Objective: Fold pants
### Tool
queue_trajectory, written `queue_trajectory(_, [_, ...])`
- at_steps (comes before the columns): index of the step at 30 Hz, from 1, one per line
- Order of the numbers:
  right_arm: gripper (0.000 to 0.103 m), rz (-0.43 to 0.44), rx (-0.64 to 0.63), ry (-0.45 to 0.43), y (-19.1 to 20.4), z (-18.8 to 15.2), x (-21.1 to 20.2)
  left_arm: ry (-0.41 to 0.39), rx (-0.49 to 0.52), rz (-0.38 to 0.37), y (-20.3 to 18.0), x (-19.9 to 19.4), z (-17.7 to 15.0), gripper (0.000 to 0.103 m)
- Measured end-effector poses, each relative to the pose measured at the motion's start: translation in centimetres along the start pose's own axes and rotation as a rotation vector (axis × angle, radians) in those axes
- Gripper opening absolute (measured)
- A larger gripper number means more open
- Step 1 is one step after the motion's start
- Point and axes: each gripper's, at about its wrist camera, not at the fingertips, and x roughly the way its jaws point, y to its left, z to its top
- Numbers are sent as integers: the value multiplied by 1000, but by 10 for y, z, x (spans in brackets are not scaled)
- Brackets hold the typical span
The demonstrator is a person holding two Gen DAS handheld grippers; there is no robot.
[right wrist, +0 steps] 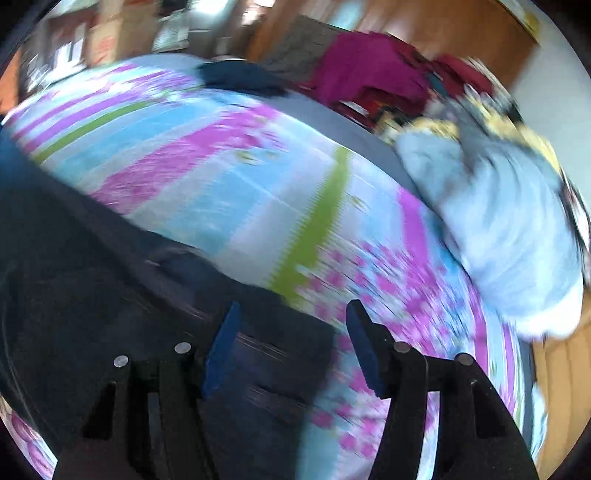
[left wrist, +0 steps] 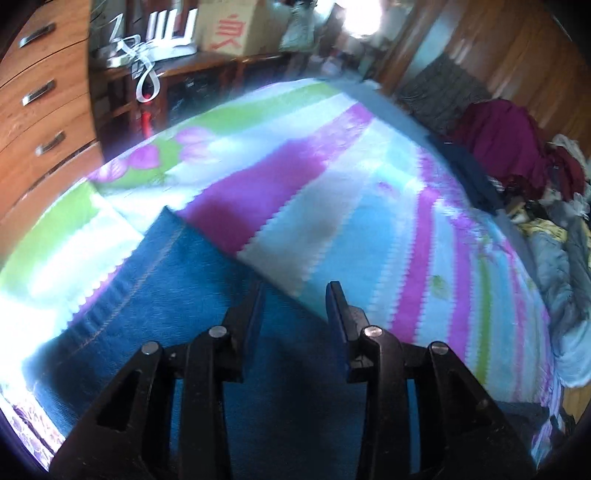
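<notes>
On the bed (left wrist: 332,192) | pants (left wrist: 177,295) flat, long axis running up-left | left tool (left wrist: 295,291) spread, empty | right tool (right wrist: 291,310) spread, empty

We see a bed under a striped sheet (left wrist: 332,206) of purple, blue, white and green filling the middle of both views. At upper left of the left wrist view stands a wooden chest of drawers (left wrist: 40,110), with a cardboard box (left wrist: 229,29) on a shelf beside it. At right lies a heap of maroon clothing (left wrist: 509,144) and a pale grey garment (right wrist: 509,236).
</notes>
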Motion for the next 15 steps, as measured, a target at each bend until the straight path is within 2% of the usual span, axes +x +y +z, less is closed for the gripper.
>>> queue_trajectory(4, [62,87,170,30,-35,-16,0,25,44,-115,-34,-9,-10,35])
queue_trajectory(6, [62,143,191,41,-35,-18,5,75,105,-177,-63,-6,-21,36])
queue_trajectory(7, [62,131,164,51,-30,-18,10,100,128,-201,-77,-3,-28,36])
queue_trajectory(9, [65,73,147,64,-28,-16,23,150,164,-228,-102,6,-40,36])
queue_trajectory(11, [65,138,196,105,-33,-17,48,209,169,-239,-122,22,-53,37])
queue_trajectory(13, [65,143,211,208,-38,-21,85,269,163,-224,-141,41,-68,37])
queue_trajectory(15, [66,153,260,229,-45,-17,95,312,173,-239,-158,46,-81,37])
